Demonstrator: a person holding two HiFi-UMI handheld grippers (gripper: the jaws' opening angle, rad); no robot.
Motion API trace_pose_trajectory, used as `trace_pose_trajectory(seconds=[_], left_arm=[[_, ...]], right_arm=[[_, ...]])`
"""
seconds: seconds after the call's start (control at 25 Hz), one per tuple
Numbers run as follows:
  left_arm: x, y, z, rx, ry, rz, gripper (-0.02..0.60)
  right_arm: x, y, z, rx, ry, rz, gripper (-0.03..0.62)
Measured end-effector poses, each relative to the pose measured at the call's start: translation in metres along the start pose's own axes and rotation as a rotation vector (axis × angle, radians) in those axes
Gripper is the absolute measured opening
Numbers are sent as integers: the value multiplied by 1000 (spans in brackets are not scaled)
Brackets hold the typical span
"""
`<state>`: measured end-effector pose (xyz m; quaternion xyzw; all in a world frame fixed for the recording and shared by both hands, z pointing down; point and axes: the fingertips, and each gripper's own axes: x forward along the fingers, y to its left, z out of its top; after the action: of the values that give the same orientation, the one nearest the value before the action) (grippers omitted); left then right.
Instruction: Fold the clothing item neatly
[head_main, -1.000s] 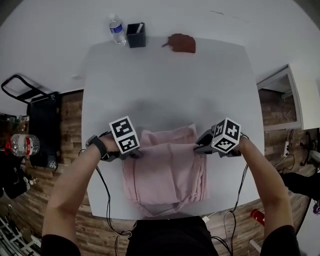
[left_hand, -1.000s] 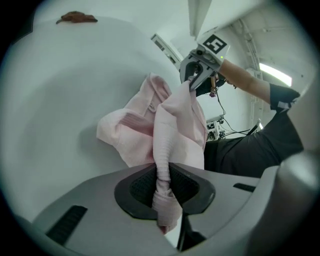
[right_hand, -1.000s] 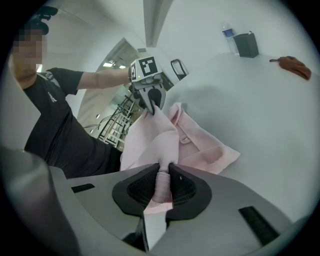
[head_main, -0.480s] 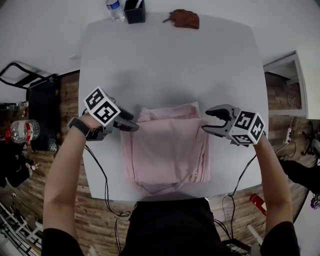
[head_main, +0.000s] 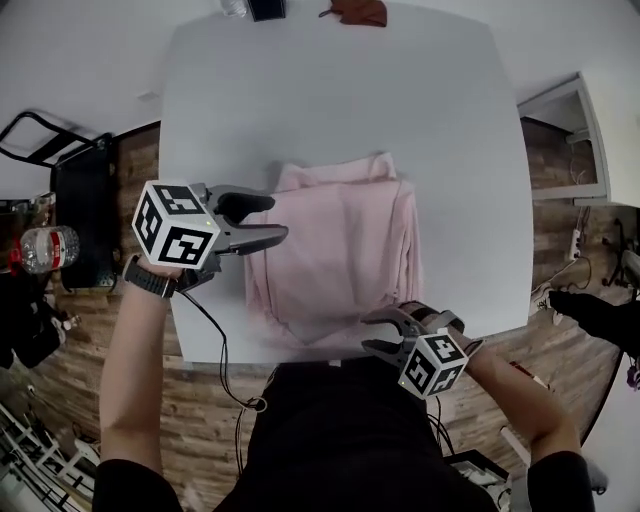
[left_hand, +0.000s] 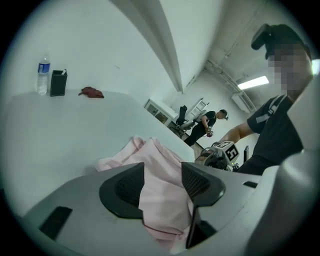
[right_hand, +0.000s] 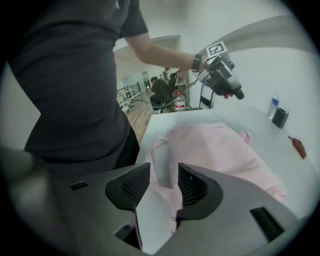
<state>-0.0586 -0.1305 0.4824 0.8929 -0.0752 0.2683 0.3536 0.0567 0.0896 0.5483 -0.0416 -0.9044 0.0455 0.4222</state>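
A pink garment (head_main: 340, 250) lies folded into a rough rectangle on the white table (head_main: 330, 110), near its front edge. My left gripper (head_main: 278, 218) hovers above the garment's left edge. Its jaws opened within the last second and hold nothing. In the left gripper view the garment (left_hand: 162, 200) shows beyond the left gripper (left_hand: 162, 182). My right gripper (head_main: 366, 334) is at the table's near edge, by the garment's front right corner. Its jaws have just been closing a little but stand apart. The cloth (right_hand: 215, 150) lies beyond the right gripper (right_hand: 164, 185), not pinched.
At the table's far edge stand a water bottle (left_hand: 43, 75), a black holder (left_hand: 58, 82) and a brown cloth (left_hand: 91, 92). A black cart (head_main: 85, 230) stands left of the table and a white cabinet (head_main: 565, 130) to its right. Other people (left_hand: 207, 122) are in the background.
Both grippers have opened and let go of the garment's fold. The left one rose and drew back to the left edge. The right one swung down to the table's near edge.
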Motion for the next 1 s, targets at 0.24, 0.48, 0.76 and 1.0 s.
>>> trace_pose_trajectory(seconds=[0.24, 0.48, 0.76, 1.0], left_arm=[[22, -60, -33, 82, -50, 33, 233], [39, -98, -56, 77, -119, 37, 225], [47, -104, -83, 73, -154, 112, 188], [35, -102, -72, 87, -234, 211, 85]], right_arm=[[59, 37, -32, -232, 169, -2, 178], [86, 33, -61, -686, 361, -163, 177], [94, 36, -60, -648, 348, -212, 21], [47, 2, 2, -373, 177, -309, 20]])
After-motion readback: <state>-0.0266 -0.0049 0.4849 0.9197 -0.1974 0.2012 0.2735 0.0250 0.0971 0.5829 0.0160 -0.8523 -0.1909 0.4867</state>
